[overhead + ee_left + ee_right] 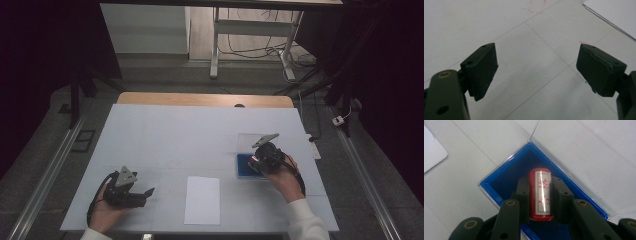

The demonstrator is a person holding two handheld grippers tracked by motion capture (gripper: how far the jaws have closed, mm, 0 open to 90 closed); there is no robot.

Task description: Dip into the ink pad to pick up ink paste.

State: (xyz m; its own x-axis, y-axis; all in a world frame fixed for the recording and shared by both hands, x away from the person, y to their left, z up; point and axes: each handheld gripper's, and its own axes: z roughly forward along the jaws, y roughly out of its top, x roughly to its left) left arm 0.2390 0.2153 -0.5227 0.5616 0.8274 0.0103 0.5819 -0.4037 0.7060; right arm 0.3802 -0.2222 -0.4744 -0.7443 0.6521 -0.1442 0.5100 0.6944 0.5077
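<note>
A red cylindrical stamp point(540, 195) with a white label and red characters sits between the jaws of my right gripper point(540, 185), which is shut on its sides. It hangs over the dark inside of a shallow blue box point(499, 181) with a clear rim. From above, the right gripper point(260, 161) is at the table's right, tilted down over the blue box point(243, 167), and a bit of the stamp point(254, 159) shows red. My left gripper point(148, 194) lies low at the front left. In its own view the left gripper point(536, 65) is open, with bare table between the jaws.
A white sheet of paper point(202, 200) lies at the front middle of the white table point(175, 130); its corner point(616, 10) shows far right of the left gripper. The box's clear lid point(250, 141) lies flat just beyond the box. A table leg frame point(250, 45) stands on the floor behind.
</note>
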